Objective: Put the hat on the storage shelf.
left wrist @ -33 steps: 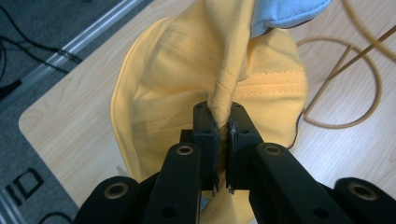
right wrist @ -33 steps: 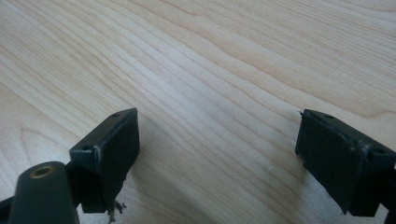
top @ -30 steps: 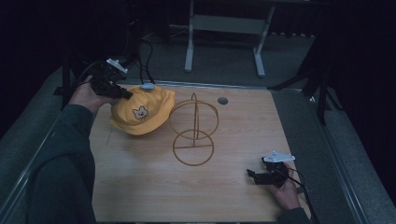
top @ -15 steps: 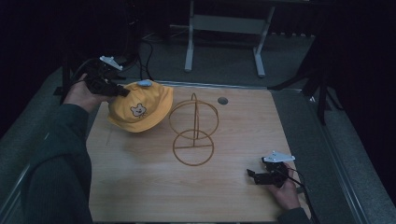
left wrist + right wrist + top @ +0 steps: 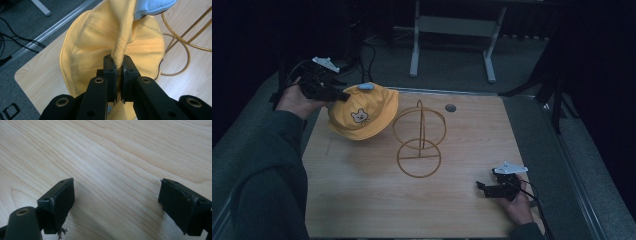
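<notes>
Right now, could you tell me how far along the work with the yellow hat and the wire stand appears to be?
Done: the left hand-held gripper has pinched a fold of the yellow hat and holds it off the table. In hand: the hat hangs beside the gold wire stand, not on it. Left, presumably: setting the hat on the stand. The right hand-held gripper rests open near the table's front right.
</notes>
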Motion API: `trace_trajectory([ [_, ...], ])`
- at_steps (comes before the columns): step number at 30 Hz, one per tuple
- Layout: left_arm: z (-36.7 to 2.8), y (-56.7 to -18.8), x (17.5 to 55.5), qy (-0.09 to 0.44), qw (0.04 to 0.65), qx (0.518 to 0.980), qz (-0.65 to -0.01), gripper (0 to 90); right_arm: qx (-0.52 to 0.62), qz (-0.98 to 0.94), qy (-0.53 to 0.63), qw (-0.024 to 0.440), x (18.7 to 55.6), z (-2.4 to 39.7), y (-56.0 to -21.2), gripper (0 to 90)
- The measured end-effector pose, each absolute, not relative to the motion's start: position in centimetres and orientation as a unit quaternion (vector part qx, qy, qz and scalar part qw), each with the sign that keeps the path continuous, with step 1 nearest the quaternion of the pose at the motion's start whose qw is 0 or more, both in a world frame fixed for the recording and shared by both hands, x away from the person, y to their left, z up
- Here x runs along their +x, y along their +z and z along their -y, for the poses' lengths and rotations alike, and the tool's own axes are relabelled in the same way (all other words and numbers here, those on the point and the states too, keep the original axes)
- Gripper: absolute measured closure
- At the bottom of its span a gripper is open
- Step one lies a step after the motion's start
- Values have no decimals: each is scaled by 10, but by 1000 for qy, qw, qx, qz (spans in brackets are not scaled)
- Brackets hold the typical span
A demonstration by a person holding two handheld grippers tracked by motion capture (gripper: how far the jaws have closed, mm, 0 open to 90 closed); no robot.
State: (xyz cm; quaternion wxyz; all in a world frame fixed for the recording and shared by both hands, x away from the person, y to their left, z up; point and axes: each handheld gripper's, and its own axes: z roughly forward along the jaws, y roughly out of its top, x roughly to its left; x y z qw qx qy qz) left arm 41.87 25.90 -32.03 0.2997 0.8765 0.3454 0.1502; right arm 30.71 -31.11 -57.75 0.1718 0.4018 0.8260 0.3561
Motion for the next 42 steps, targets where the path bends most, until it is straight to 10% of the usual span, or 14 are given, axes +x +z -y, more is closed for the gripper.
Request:
trace_trajectory([
  [42,-265,-297,402,136,326,885,-304,848,402,-826,357,171,307,311,-577,135],
])
